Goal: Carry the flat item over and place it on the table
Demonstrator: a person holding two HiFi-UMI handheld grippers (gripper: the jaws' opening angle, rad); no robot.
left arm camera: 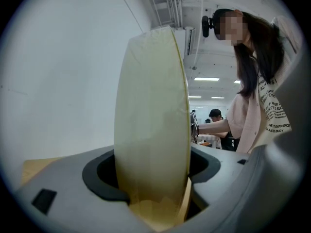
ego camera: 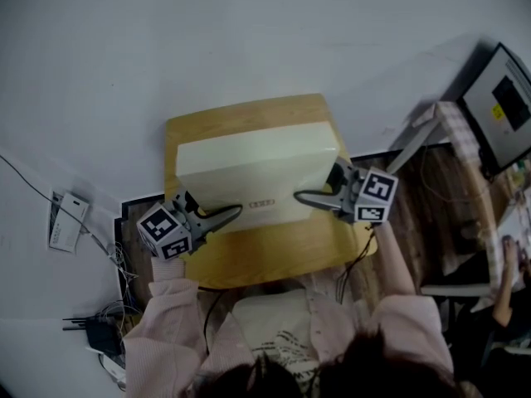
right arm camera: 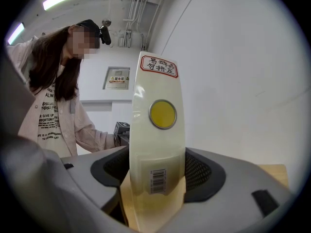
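Note:
A flat cream box [ego camera: 257, 168] lies level over a small wooden table [ego camera: 274, 259], seen from above in the head view. My left gripper [ego camera: 226, 215] is shut on its near left edge and my right gripper [ego camera: 309, 197] on its near right edge. In the left gripper view the box's thin cream edge [left arm camera: 153, 120] stands upright between the jaws of that gripper [left arm camera: 153, 188], with both pads against it. In the right gripper view the box end [right arm camera: 158, 144] carries a yellow round sticker, a red-bordered label and a barcode, clamped in that gripper [right arm camera: 158, 193].
A monitor [ego camera: 502, 106] stands at the far right beside a dark wooden surface [ego camera: 440, 197]. A white power adapter [ego camera: 66, 220] and tangled cables [ego camera: 104, 334] lie on the pale floor at the left. Another person [ego camera: 498, 297] is at the right edge.

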